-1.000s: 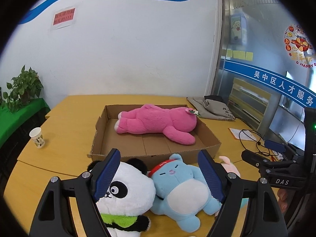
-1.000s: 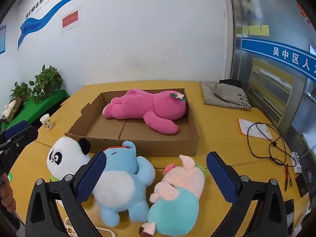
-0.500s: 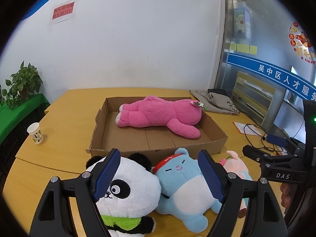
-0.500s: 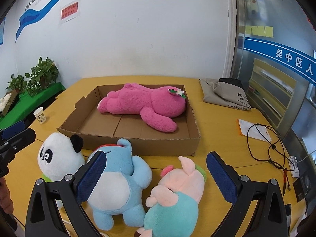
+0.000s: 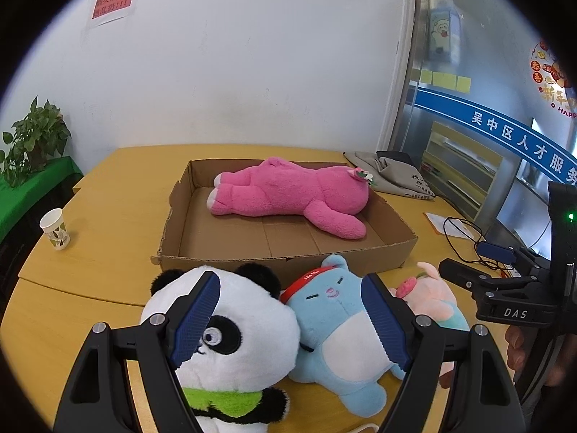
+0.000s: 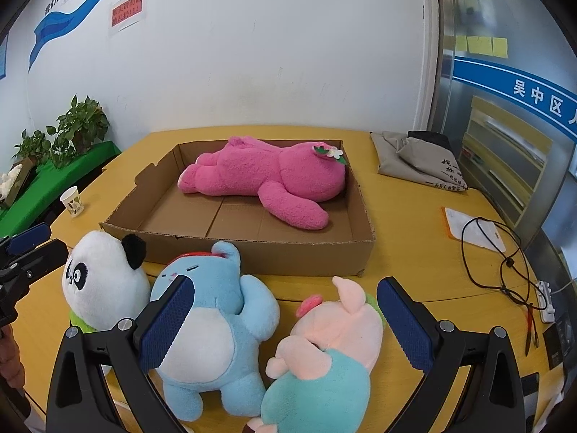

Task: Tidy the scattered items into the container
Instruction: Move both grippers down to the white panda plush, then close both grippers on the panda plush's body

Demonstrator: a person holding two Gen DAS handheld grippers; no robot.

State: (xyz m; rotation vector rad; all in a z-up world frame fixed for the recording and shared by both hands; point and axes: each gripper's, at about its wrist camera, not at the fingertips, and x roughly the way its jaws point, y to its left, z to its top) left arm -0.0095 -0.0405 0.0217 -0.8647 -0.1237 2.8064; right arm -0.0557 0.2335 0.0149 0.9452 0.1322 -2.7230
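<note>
- Three plushies waiting on the table (image 6: 414, 223) in front of the cardboard box (image 6: 310, 256); pink bear (image 6: 274, 176) already inside
- left gripper (image 5: 288, 319) wide open over the panda (image 5: 223, 332), holding nothing
- right gripper (image 6: 285, 321) also open and empty, above the pig (image 6: 331, 353); blue bear (image 6: 212, 332) sits between; next it probably lowers and closes

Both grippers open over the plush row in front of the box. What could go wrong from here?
1. The white panda plush, blue bear plush and pink pig plush in teal touch each other; closing the left gripper or right gripper may catch two.
2. The pink plush bear fills the back of the cardboard tray; room may run short.
3. The low front wall could snag a dragged toy.
</note>
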